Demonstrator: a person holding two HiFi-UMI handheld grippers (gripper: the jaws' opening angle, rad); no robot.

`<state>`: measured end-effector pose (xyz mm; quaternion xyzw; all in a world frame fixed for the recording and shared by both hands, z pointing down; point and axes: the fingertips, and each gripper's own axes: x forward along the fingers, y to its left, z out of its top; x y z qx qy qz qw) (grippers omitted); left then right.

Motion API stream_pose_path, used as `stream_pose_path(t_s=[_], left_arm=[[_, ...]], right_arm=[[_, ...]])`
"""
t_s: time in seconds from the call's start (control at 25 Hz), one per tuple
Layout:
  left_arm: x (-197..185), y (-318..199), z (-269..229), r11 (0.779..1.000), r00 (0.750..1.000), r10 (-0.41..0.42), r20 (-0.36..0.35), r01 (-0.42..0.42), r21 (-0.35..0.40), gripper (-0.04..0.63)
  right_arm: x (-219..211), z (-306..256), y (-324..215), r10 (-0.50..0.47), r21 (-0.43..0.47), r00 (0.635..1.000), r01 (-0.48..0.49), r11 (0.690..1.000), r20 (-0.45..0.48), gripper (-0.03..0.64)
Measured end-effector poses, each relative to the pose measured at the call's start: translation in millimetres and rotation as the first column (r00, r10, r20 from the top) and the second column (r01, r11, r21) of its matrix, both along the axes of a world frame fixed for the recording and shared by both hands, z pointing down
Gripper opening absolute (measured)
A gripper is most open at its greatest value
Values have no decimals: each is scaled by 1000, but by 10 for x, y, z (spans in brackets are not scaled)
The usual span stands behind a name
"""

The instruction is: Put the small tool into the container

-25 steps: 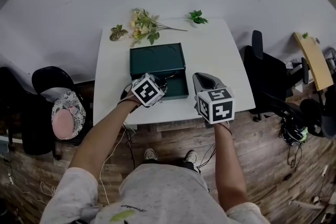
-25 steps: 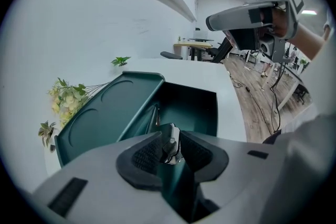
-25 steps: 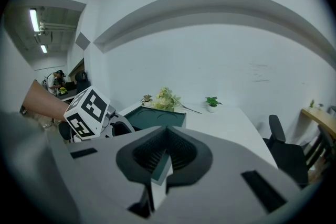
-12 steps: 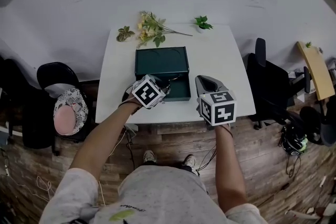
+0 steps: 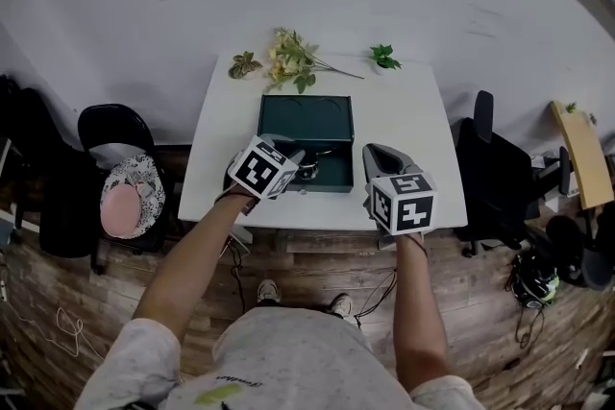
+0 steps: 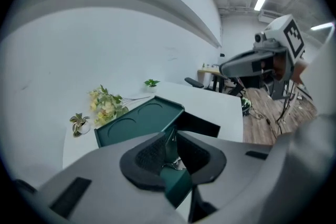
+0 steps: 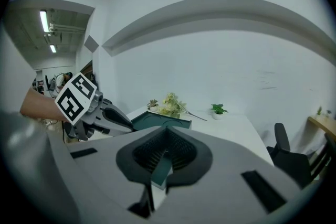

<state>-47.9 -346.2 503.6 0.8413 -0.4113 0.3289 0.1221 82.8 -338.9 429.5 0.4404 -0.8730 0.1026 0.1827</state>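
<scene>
A dark green box (image 5: 332,187) lies open on the white table (image 5: 404,110), its lid (image 5: 306,118) laid back. A small metal tool (image 5: 313,170) rests inside the box. My left gripper (image 5: 296,156) reaches over the box's near left corner, its jaws closing. In the left gripper view a bit of the tool (image 6: 172,164) shows through the narrow gap of the left gripper (image 6: 170,147); the pads do not press on it. My right gripper (image 5: 377,152) hovers just right of the box, its pads together and empty; the right gripper view shows the right gripper (image 7: 166,136) and the box (image 7: 160,122).
Yellow flowers (image 5: 293,62), a small potted plant (image 5: 384,58) and a leafy sprig (image 5: 243,65) line the table's far edge. A black chair with a pink cushion (image 5: 133,197) stands left of the table. Another black chair (image 5: 495,158) stands at the right.
The left gripper has drawn back a little toward the box's near left corner. The head camera has shifted. The right gripper holds its place beside the box.
</scene>
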Motion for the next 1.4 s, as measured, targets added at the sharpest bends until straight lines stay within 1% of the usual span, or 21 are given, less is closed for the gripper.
stream_pose_path(t_s=[0.08,0.16,0.32,0.48,0.6,0.76,0.84,0.96,1.12,1.4], left_arm=[[-43,-12,-168,999,997,-43,-68,45,28,66],[-104,-21,-328,995,992,-75,-102,81,62,66],[-231,21,-565,983,987,-118,-106,131,129,66],[-374,124,-725,970,978,-165,-130,184,159,49],[-489,197,-843,955,968,-204,-148,230,187,28],[-647,293,-1056,927,943,-254,-213,300,224,11],[-717,330,-1160,914,934,-269,-234,324,243,5],[-798,373,-1229,902,928,-285,-241,344,260,-2],[-839,390,-1214,891,916,-304,-261,371,263,-2],[-786,394,-1218,892,923,-291,-252,357,276,-2]], right_arm=[[-18,-25,-3,-8,4,1000,8,1000,-2,5],[-43,-50,-5,-17,8,1000,17,1000,-3,4],[-82,-103,0,-36,18,999,36,999,-4,5],[-123,-179,0,-47,34,999,47,998,1,5],[-140,-251,4,-50,49,999,50,998,5,5],[-175,-346,40,-56,65,998,54,996,17,5],[-195,-386,60,-62,69,998,60,996,20,4],[-210,-424,66,-60,75,998,58,995,25,4],[-217,-482,68,-61,95,997,56,994,48,3],[-225,-540,70,-60,111,997,55,992,46,3]])
